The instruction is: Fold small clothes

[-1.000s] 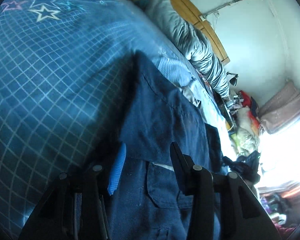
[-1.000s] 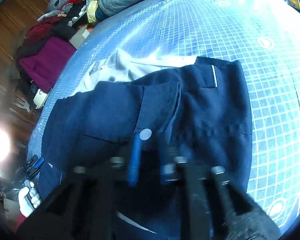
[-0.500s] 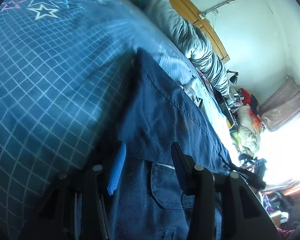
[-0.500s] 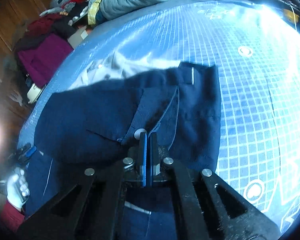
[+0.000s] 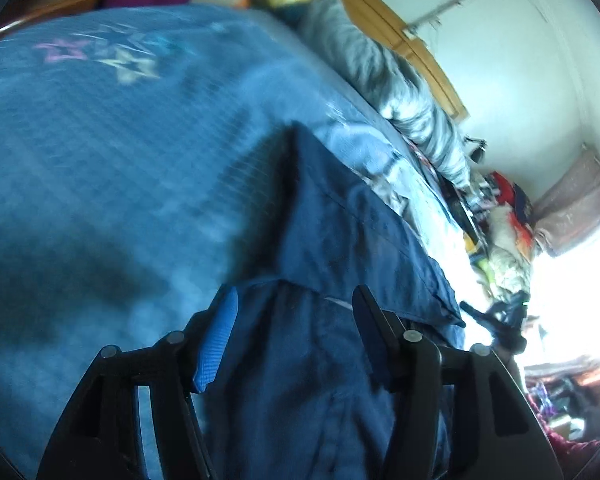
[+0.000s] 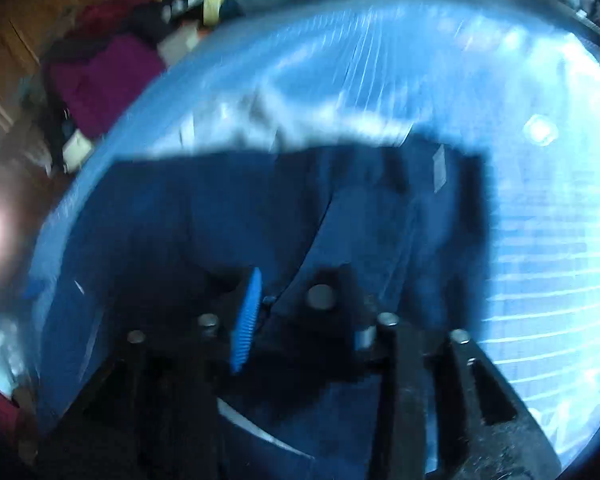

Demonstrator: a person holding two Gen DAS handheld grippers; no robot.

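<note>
**Now: navy garment on the bed, both grippers apart**

Now the shorts (image 5: 340, 248), dark navy, lie spread on the blue checked bedspread (image 5: 100, 168), with a pale garment (image 6: 284, 120) beyond them on the same cover. Seen from the left wrist, the left gripper (image 5: 294, 312) stands wide apart, its blue pad (image 5: 216, 344) on one side and its black finger (image 5: 370, 320) on the other. Navy cloth fills the gap between them, but neither finger presses it. A folded edge of the shorts crosses just ahead of the tips.

Seen from the right wrist, the picture is blurred. The right gripper (image 6: 288, 296) has its fingers parted, with a blue pad (image 6: 246, 320) left of the gap. A seam and a round button (image 6: 320, 296) of the shorts sit between the fingers; whether the fingers touch the cloth, I cannot tell. A grey quilt (image 5: 400, 92) lies along the far side of the bed.
</note>
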